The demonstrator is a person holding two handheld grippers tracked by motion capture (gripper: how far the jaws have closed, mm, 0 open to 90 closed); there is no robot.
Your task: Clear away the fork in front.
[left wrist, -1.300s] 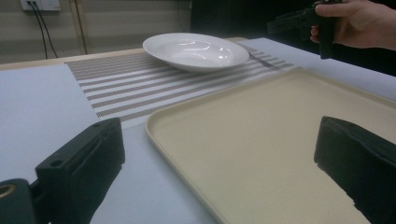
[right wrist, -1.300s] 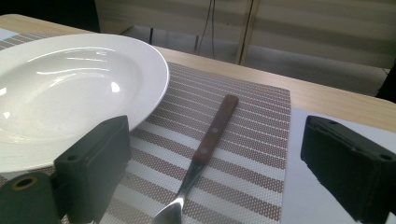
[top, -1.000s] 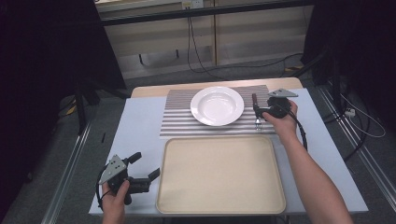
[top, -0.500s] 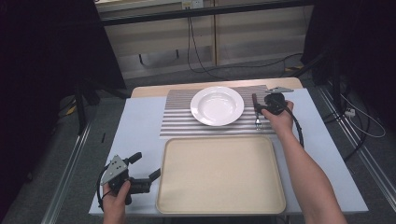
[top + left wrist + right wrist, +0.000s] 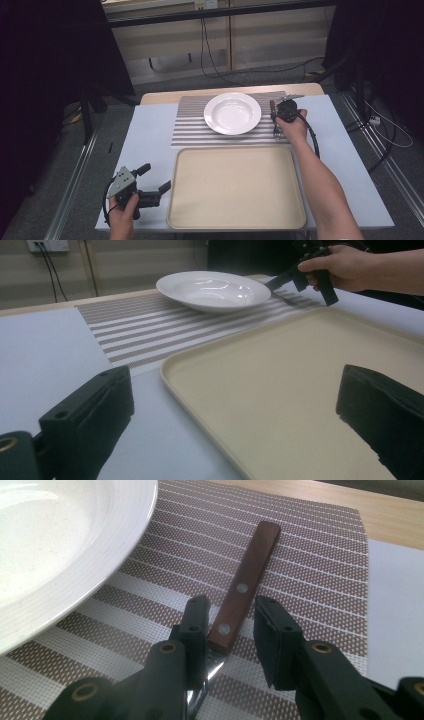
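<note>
A fork with a brown wooden handle point(image 5: 247, 575) lies on the striped placemat point(image 5: 190, 132), right of the white plate point(image 5: 232, 113); its tines point(image 5: 276, 132) point toward the tray. My right gripper point(image 5: 230, 615) straddles the handle's lower end. Its jaws have just been closing with the handle between them, and a gap still shows on the right side, so it is open. From above, that gripper point(image 5: 275, 116) is low over the fork. My left gripper point(image 5: 155, 179) rests open and empty at the tray's front left corner, jaws wide apart point(image 5: 235, 405).
A large beige tray point(image 5: 235, 185) lies bare at the table's front, its rim point(image 5: 200, 385) close to my left jaws. The plate point(image 5: 212, 287) sits on the placemat behind it. Cables trail on the floor beyond the table.
The right gripper has sunk toward the fork and slid slightly left, and its jaws have narrowed around the handle. The left gripper has stayed put.
</note>
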